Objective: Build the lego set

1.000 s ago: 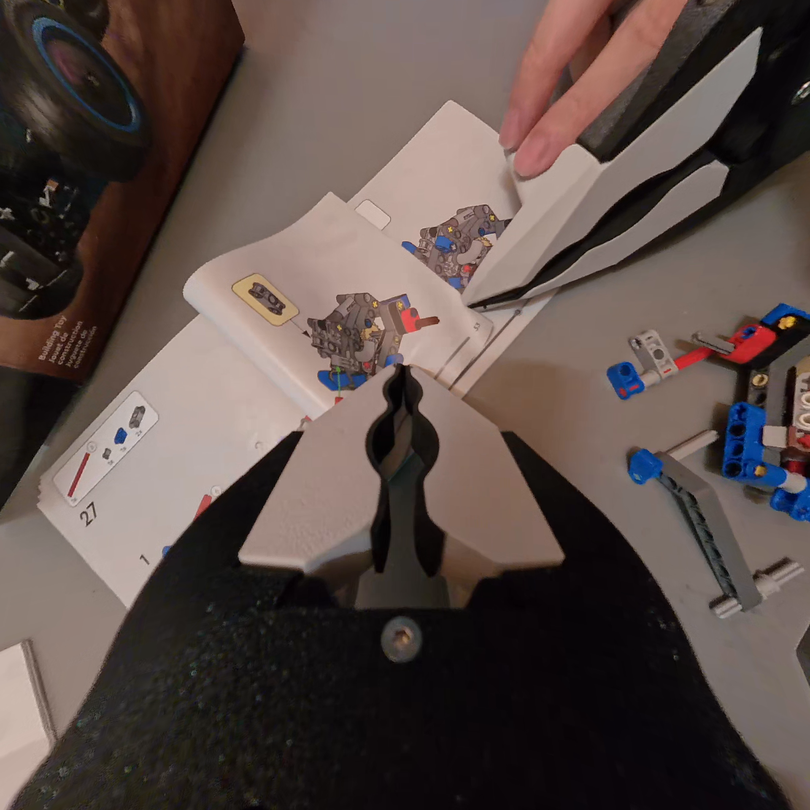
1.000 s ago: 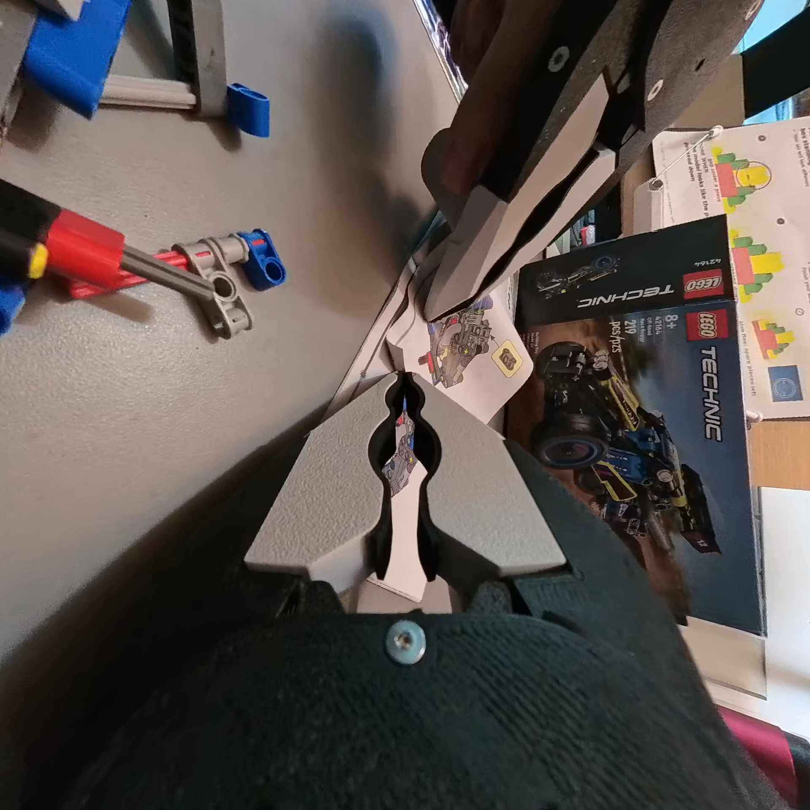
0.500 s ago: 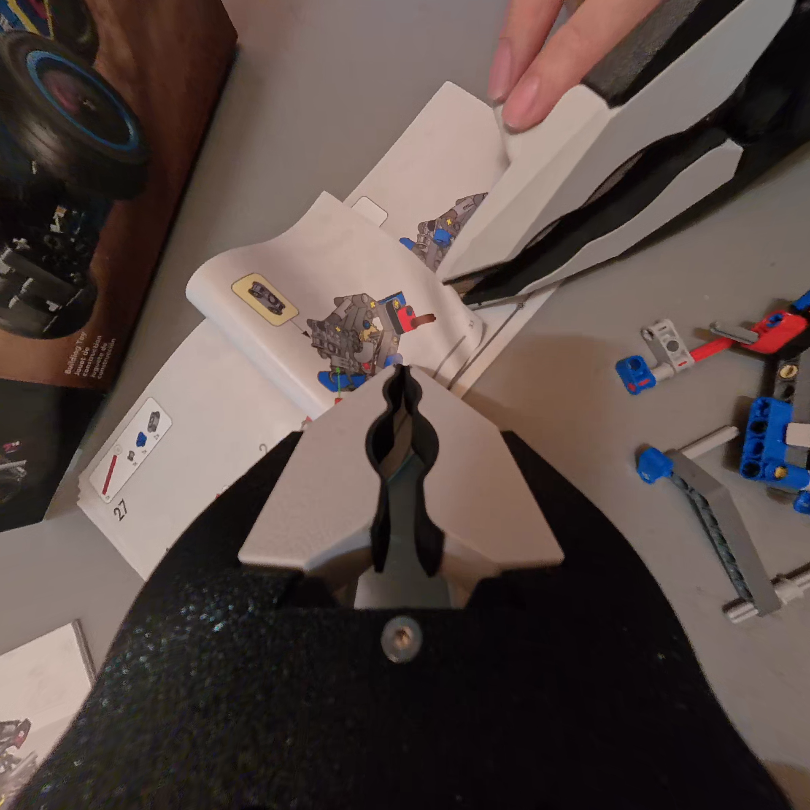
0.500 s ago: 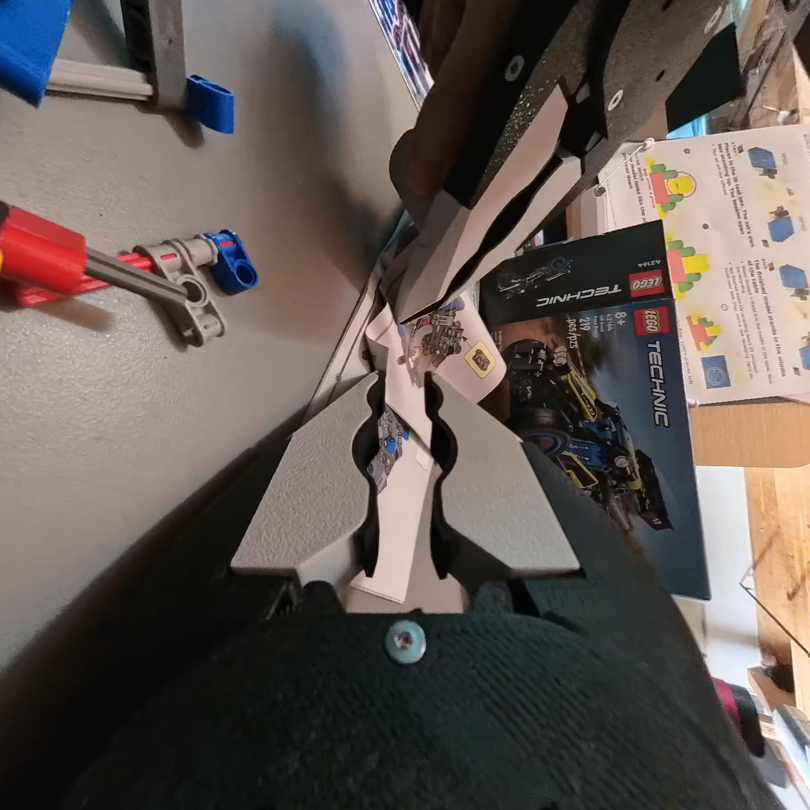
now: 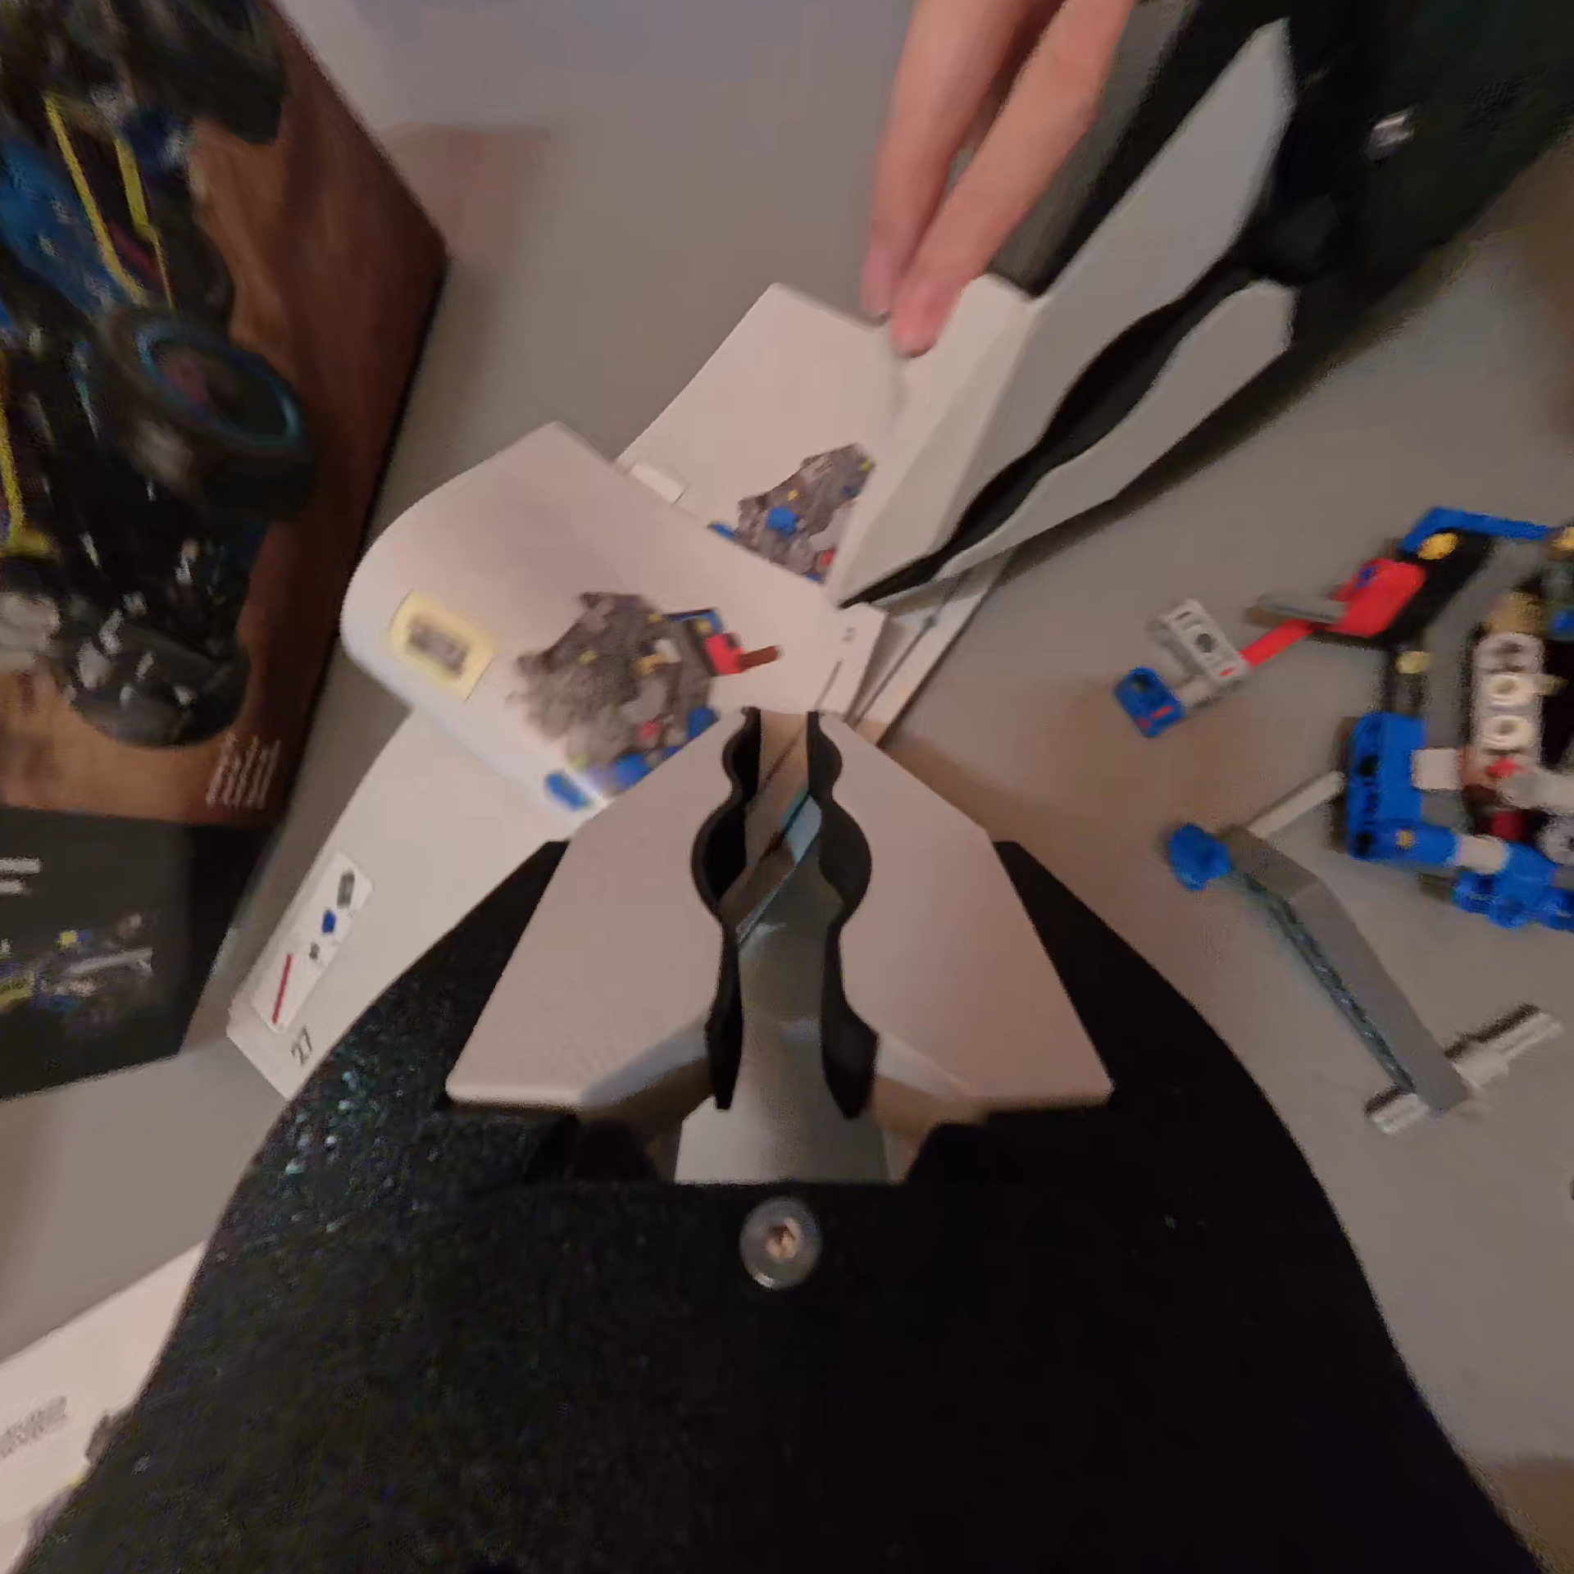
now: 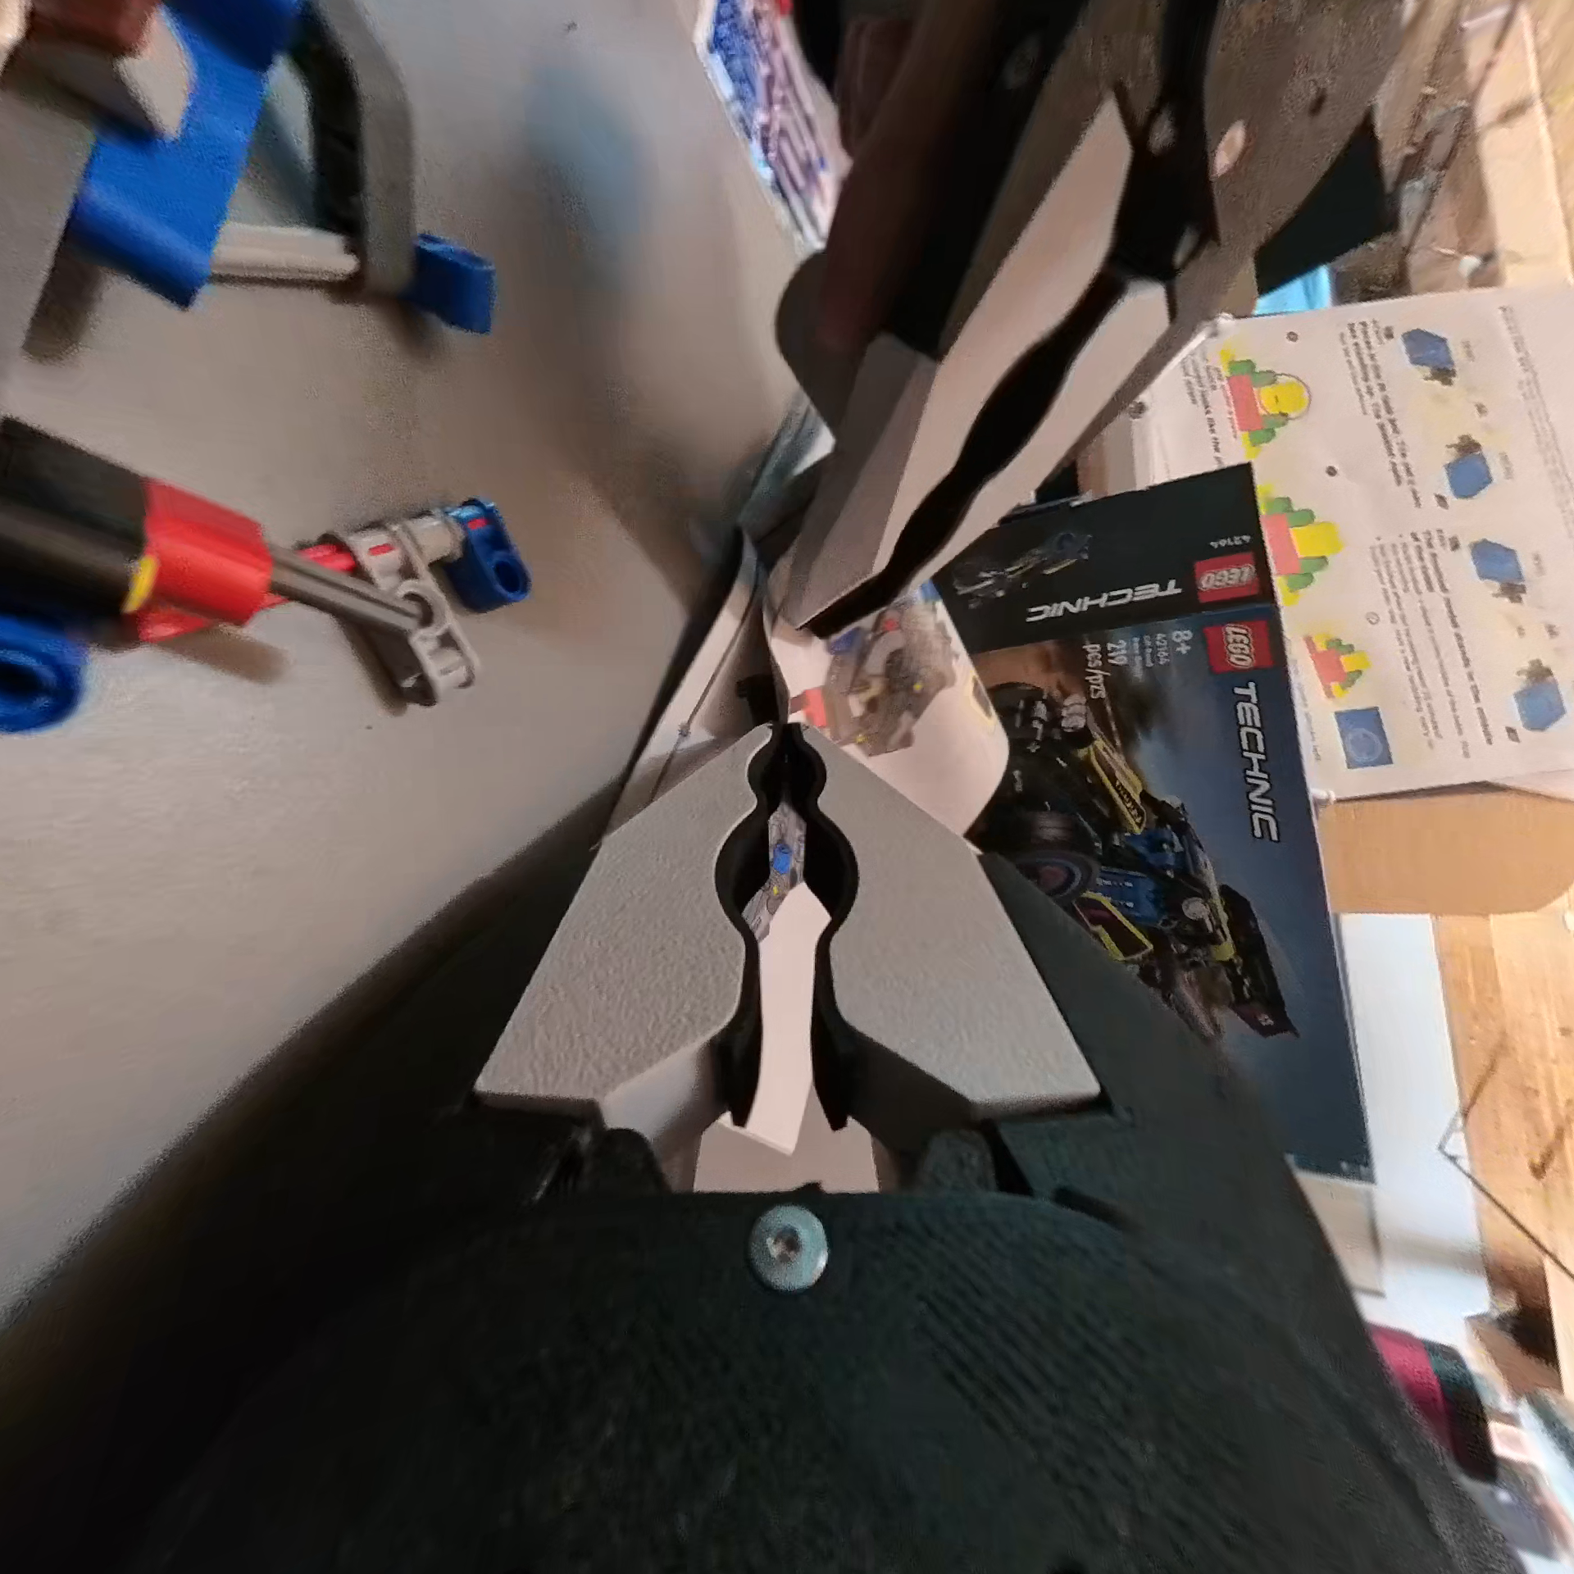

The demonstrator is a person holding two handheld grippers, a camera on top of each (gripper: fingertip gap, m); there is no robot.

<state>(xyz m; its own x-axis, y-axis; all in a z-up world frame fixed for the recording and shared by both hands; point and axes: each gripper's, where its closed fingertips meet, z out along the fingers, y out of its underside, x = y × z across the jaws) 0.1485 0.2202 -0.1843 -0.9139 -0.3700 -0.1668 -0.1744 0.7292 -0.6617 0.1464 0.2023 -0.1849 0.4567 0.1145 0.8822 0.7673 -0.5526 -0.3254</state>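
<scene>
— What is the left gripper (image 5: pixel 779 724) doing?

— Its jaws stand a little apart, with the page edges of the instruction booklet (image 5: pixel 545 596) lying in the gap between them; nothing shows them pinching the paper. A curled page bearing a picture of the grey model rises just ahead of the tips, to their left.

— And the right gripper (image 6: pixel 784 737)?

— Its tips are pressed together on a booklet page (image 6: pixel 779 1005), which runs back between the fingers. In the left wrist view that same tool (image 5: pixel 852 596) comes in from ahead and to the right, a person's fingers (image 5: pixel 928 238) lying along it.

— Where are the pieces?

— To the right of the left gripper, on the grey table (image 5: pixel 1065 852): a blue and black partial assembly (image 5: pixel 1448 766), a grey beam (image 5: pixel 1329 979) nearer, a small red-axle piece (image 5: pixel 1209 664). The set's box (image 5: pixel 170 426) lies ahead on the left.
</scene>
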